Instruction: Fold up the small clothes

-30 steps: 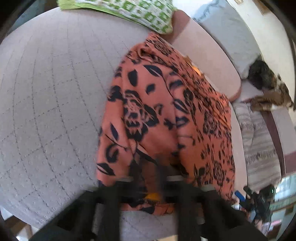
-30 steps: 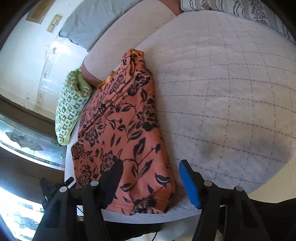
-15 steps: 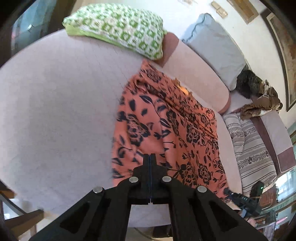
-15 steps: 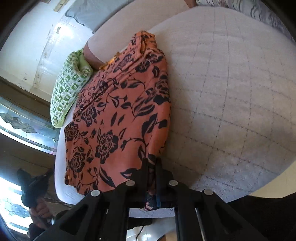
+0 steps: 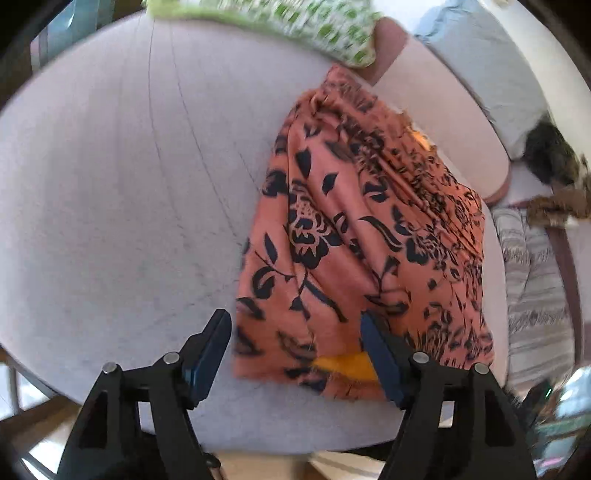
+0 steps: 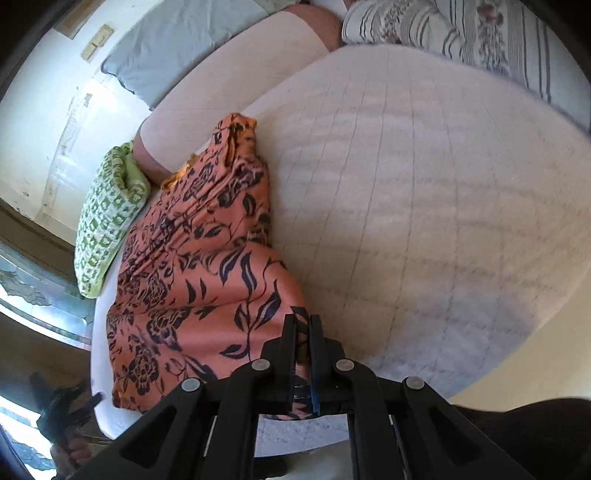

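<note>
A: What is seen nearest the lenses?

B: In the left wrist view the left gripper (image 5: 295, 350) is found low in the frame, its jaws opening. The near hem of the orange floral garment (image 5: 354, 236) lies between the blue-padded fingers (image 5: 208, 350), but no pad is seen pressing on it. A yellow lining is exposed at that hem.

A: And the other tool?

B: In the right wrist view the right gripper (image 6: 303, 332) is pressed together, and the near corner of the orange floral garment (image 6: 207, 269) is pinched between its fingers, cloth showing through the narrow slit.

A: Where is the garment placed?

B: It is spread on the pale quilted mattress (image 5: 122, 177), running away from the grippers toward the far edge, gathered and rumpled at its far end. In the right wrist view the wide bare part of the pale quilted mattress (image 6: 424, 206) is seen to its right.

A: What is found beyond it?

B: A green patterned pillow (image 6: 107, 218) is set near the far end of the garment, just beside a pink bolster (image 5: 436, 107). Farther back a grey pillow (image 6: 177, 44) is seen against the wall, and striped bedding (image 6: 480, 33) lies past the mattress. A dark furry shape (image 5: 550, 158) is blurred; what it is cannot be told.
</note>
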The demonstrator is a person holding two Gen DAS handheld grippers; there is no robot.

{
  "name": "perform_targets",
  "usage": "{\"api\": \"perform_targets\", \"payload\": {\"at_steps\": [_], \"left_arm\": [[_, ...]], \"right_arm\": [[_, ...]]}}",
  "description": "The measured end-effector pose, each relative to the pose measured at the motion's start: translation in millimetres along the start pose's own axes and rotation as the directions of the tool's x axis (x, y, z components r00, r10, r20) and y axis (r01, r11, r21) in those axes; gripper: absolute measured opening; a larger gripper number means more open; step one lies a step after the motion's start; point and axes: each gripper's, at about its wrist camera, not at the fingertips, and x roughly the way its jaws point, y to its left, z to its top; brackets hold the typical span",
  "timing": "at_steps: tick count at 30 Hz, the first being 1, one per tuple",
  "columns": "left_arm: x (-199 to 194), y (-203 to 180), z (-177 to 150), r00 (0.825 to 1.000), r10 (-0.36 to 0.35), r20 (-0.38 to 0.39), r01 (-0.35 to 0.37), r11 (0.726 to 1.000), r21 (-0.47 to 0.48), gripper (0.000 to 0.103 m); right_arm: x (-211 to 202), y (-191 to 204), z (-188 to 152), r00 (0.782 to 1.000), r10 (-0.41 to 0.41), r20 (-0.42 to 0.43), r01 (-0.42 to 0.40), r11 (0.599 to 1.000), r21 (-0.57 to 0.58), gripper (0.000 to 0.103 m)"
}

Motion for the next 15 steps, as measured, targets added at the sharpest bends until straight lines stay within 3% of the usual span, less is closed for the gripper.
{"api": "perform_targets", "payload": {"at_steps": [1,3,5,7,12,15], "left_arm": [[8.9,2.0,1.5,1.000,-0.008,-0.009,0.008,1.000,-0.027,0.042],[14.2,-0.6,1.4,1.000,0.020,0.008,-0.020,1.000,-0.013,0.022],[15.6,-1.0,-0.7,1.000,-0.012,0.004,0.012,1.000,-0.011,0.002],[14.1,3.1,-5.2,0.999,-0.045,0.001,0.045,0.998,-0.040,0.000],[-11.1,-0.4,-14.1,0.997,-0.021,0.070,0.020,1.000,0.010,0.000],[-31.5,11.0,-12.9,0.992,0.013,0.127,-0.011,1.000,-0.013,0.000]], "right_arm": [[1.4,-0.4,-1.0,1.000,0.000,-0.003,0.000,1.000,-0.001,0.006],[4.7,-3.9,-3.0,1.000,0.001,-0.013,-0.001,1.000,0.001,0.006],[10.2,-9.9,-4.0,0.999,0.017,-0.028,-0.016,1.000,0.021,0.006],[16.7,-14.8,-6.5,0.999,0.023,-0.038,-0.022,0.999,0.036,0.006],[21.5,-14.7,-6.6,0.999,0.023,-0.035,-0.022,0.999,0.038,0.006],[21.7,-17.1,-6.2,0.999,0.032,-0.033,-0.031,0.998,0.047,0.006]]}}
